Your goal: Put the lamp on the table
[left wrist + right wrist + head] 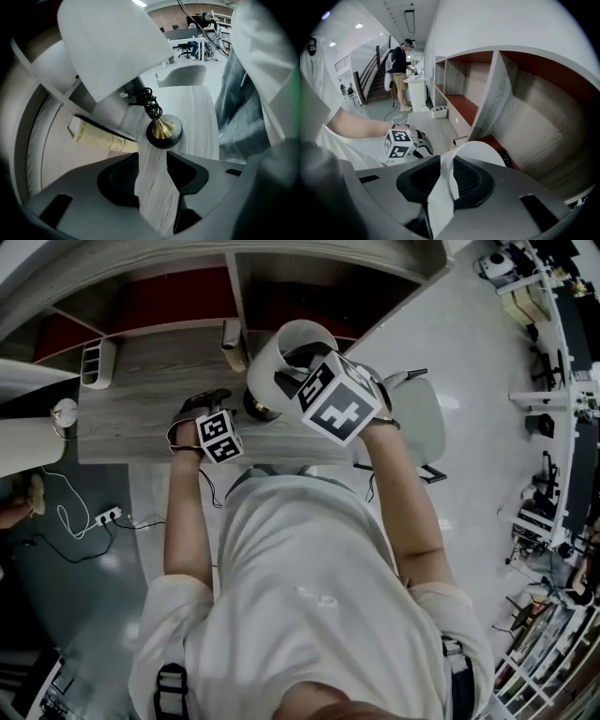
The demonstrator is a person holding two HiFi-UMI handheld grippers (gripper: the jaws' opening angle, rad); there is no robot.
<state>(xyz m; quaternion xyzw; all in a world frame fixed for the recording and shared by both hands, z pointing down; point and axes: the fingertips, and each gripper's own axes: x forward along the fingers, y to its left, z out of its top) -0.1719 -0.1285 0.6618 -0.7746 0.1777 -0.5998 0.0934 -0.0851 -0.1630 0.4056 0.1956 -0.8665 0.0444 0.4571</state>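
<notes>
At the near edge of the worktop (187, 108), our left gripper (152, 164) hangs empty, jaws apart; the lamp (164, 131) stands upright on its base just ahead. Higher up, our right gripper (447, 168) is clamped on the lampshade (485, 152) rim, so we judge it the nearer hand.

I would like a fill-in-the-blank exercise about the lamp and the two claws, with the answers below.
1. The right claw is shut on the white lampshade; the left claw holds ____.
2. The lamp's round base is coloured ____.
3. Count of books on the desk: ____.
Answers: nothing; black; one.
</notes>
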